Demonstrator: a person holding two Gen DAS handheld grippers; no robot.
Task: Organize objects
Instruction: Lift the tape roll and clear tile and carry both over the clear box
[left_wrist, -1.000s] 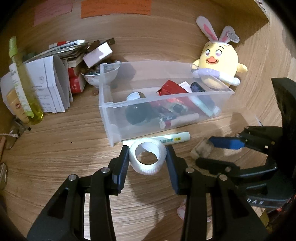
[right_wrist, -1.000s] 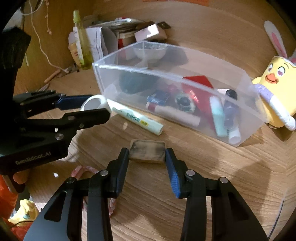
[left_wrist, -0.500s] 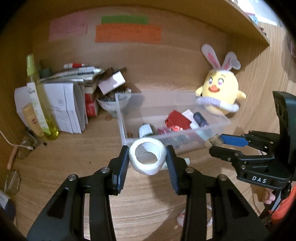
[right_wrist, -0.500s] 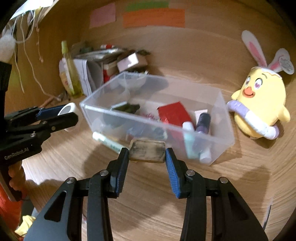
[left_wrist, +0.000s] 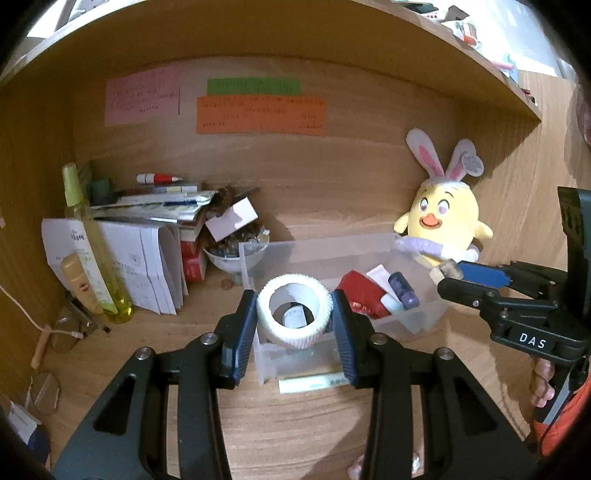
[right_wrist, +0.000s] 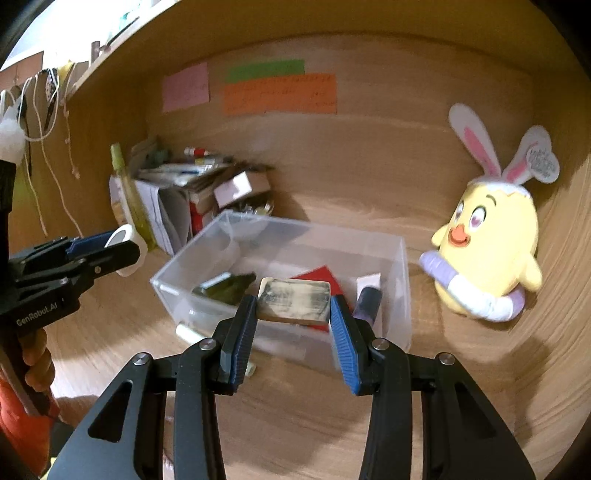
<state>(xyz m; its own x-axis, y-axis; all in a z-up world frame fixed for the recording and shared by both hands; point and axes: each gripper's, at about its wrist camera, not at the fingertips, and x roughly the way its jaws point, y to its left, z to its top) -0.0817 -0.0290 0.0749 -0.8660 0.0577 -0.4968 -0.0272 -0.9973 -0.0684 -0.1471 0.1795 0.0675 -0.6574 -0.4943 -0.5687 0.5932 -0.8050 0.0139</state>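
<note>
My left gripper (left_wrist: 294, 317) is shut on a white roll of tape (left_wrist: 293, 311), held in the air in front of a clear plastic bin (left_wrist: 258, 258). Held the same way, a smudged rectangular eraser (right_wrist: 293, 301) sits in my right gripper (right_wrist: 293, 317), which is shut on it above the bin's (right_wrist: 402, 280) near side. Each gripper shows in the other's view: the right gripper (left_wrist: 448, 275) at the right, the left gripper (right_wrist: 123, 245) at the left. The bin holds a red packet (left_wrist: 360, 293), tubes and a dark bottle (left_wrist: 402, 295). A white tube (left_wrist: 314, 384) lies on the desk before the bin.
A yellow plush chick with rabbit ears (left_wrist: 441, 225) sits right of the bin. At the left stand a yellow spray bottle (left_wrist: 92, 251), folded papers (left_wrist: 147, 266), stacked booklets and a bowl of small items (left_wrist: 229, 254). Coloured notes (left_wrist: 260, 114) hang on the back wall under a shelf.
Both grippers have risen with the tape roll and the eraser still held, and have tilted up, so the back wall and shelf come into view. The bin now appears lower and behind the held things.
</note>
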